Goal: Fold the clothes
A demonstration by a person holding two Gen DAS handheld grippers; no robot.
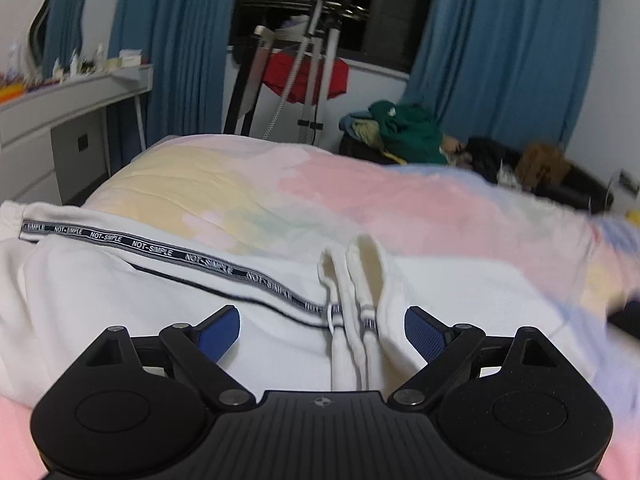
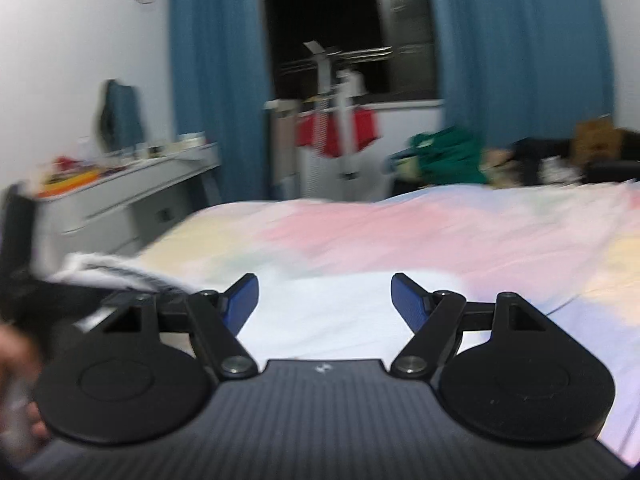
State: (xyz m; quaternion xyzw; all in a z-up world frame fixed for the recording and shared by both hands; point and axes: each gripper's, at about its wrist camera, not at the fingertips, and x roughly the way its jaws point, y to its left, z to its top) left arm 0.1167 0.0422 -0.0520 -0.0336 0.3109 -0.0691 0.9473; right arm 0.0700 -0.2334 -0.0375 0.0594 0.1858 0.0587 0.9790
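Observation:
A white garment (image 1: 120,292) with a black "NOT-SIMPLE" stripe and two white drawstrings (image 1: 352,320) lies on the pastel bedspread (image 1: 320,192). My left gripper (image 1: 322,330) is open just above it, with the drawstrings between its blue pads. In the right wrist view, my right gripper (image 2: 324,300) is open and empty over a flat white part of the garment (image 2: 320,312). The striped end (image 2: 120,272) lies bunched at the left, beside the other gripper's black body. This view is blurred.
A white desk (image 1: 60,120) with small items stands left of the bed. A drying rack (image 1: 312,60) with a red cloth stands by the dark window between blue curtains. A pile of green clothes (image 1: 404,128) and dark bags lie beyond the bed's far right.

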